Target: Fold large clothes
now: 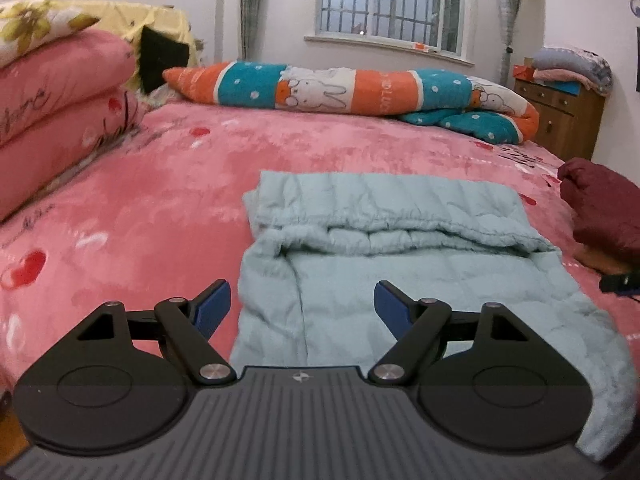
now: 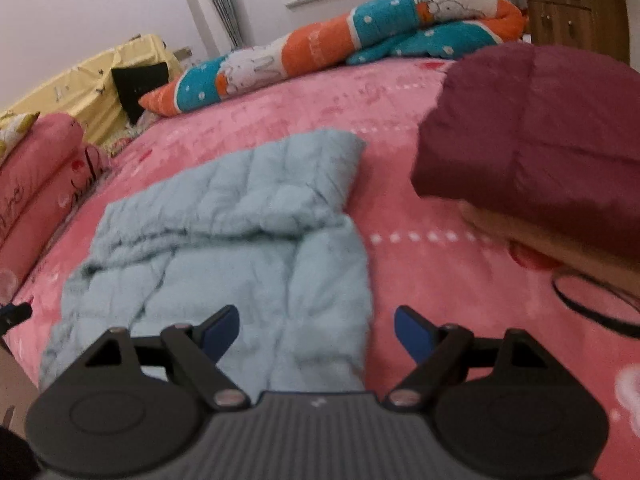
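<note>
While the pale green garment (image 1: 400,264) lies folded on the pink bed (image 1: 160,184), both the left gripper (image 1: 302,306) and right gripper (image 2: 316,332) hover spread wide, holding nothing.

Cursive dark script runs across the pink pillows (image 1: 52,92) at the bed's left edge, too blurred and partial to read. A small pale logo on the left gripper (image 1: 302,304) body carries no legible lettering.
</note>
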Demonstrator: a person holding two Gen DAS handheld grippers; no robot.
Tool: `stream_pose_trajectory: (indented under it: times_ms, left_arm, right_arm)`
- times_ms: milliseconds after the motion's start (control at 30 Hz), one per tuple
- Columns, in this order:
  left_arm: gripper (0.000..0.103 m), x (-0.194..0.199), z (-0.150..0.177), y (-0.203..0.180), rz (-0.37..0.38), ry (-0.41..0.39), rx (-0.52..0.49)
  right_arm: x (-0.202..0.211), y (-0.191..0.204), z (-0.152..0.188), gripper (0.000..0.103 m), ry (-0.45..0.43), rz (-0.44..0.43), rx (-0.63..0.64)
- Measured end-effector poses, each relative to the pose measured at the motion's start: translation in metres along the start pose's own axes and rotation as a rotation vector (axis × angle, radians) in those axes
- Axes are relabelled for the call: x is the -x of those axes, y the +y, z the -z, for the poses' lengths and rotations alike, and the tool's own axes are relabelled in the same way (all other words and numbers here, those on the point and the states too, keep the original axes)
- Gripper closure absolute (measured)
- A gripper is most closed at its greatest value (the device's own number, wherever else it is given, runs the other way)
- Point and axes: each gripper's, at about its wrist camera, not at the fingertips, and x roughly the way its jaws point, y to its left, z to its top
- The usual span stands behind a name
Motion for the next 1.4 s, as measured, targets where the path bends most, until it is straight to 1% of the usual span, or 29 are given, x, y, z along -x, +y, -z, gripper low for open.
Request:
stream_pose_trajectory:
  times_ms: [67, 167, 367, 500, 600, 667, 767, 833, 967, 1000, 1067, 1133, 1200, 1267, 1300, 1333, 1367, 1400]
  left_arm:
    - [0.006, 0.005, 0.005, 0.001, -0.013, 0.012, 0.011]
    - [0.007, 0.008, 0.014, 0.003, -0.012, 0.045, 0.047]
    - [0.007, 0.006, 0.025, -0.001, -0.05, 0.078, 0.031]
    - [0.006, 0.003, 0.031, 0.005, -0.086, 0.107, 0.052]
    - [0.006, -0.001, 0.035, 0.008, -0.105, 0.129, 0.062]
    - [0.006, -0.005, 0.038, 0.009, -0.117, 0.144, 0.063]
    - [0.006, -0.012, 0.042, 0.011, -0.119, 0.176, 0.069]
    - [0.004, -0.016, 0.044, 0.012, -0.114, 0.192, 0.073]
    - [0.004, -0.016, 0.05, 0.014, -0.09, 0.22, 0.084]
    - [0.003, -0.017, 0.052, 0.013, -0.086, 0.232, 0.085]
    - [0.003, -0.019, 0.055, 0.014, -0.081, 0.25, 0.088]
    - [0.004, -0.02, 0.057, 0.013, -0.072, 0.256, 0.09]
    - [0.005, -0.02, 0.058, 0.013, -0.06, 0.259, 0.089]
    - [0.01, -0.02, 0.058, 0.011, -0.046, 0.263, 0.086]
    - [0.015, -0.019, 0.058, 0.01, -0.04, 0.264, 0.084]
    - [0.024, -0.019, 0.059, 0.009, -0.028, 0.255, 0.085]
    - [0.028, -0.018, 0.059, 0.007, -0.016, 0.255, 0.081]
    - [0.035, -0.016, 0.058, 0.006, -0.009, 0.255, 0.076]
  right_arm:
    - [0.006, -0.005, 0.005, 0.018, 0.018, -0.004, -0.015]
    - [0.013, -0.011, 0.013, 0.018, 0.047, -0.016, -0.036]
    - [0.02, -0.01, 0.023, 0.018, 0.1, -0.035, -0.037]
    - [0.02, -0.01, 0.03, 0.018, 0.145, -0.034, -0.017]
    - [0.016, -0.013, 0.034, 0.018, 0.181, -0.024, -0.021]
    - [0.012, -0.015, 0.036, 0.019, 0.212, -0.032, -0.028]
    - [0.006, -0.013, 0.04, 0.019, 0.253, -0.058, -0.013]
    - [0.001, -0.007, 0.043, 0.02, 0.286, -0.065, 0.024]
    - [-0.004, 0.004, 0.046, 0.021, 0.31, -0.078, 0.085]
    - [-0.004, 0.004, 0.046, 0.024, 0.312, -0.08, 0.088]
    - [-0.003, 0.003, 0.046, 0.032, 0.313, -0.092, 0.085]
    - [-0.004, 0.003, 0.046, 0.048, 0.313, -0.114, 0.076]
    - [-0.005, 0.003, 0.046, 0.056, 0.32, -0.129, 0.072]
    - [-0.005, 0.004, 0.045, 0.061, 0.324, -0.143, 0.07]
    - [-0.005, 0.005, 0.045, 0.067, 0.324, -0.15, 0.068]
    - [-0.005, 0.005, 0.045, 0.076, 0.323, -0.16, 0.062]
    - [-0.006, 0.004, 0.045, 0.08, 0.324, -0.174, 0.053]
    - [-0.006, 0.004, 0.044, 0.085, 0.323, -0.187, 0.046]
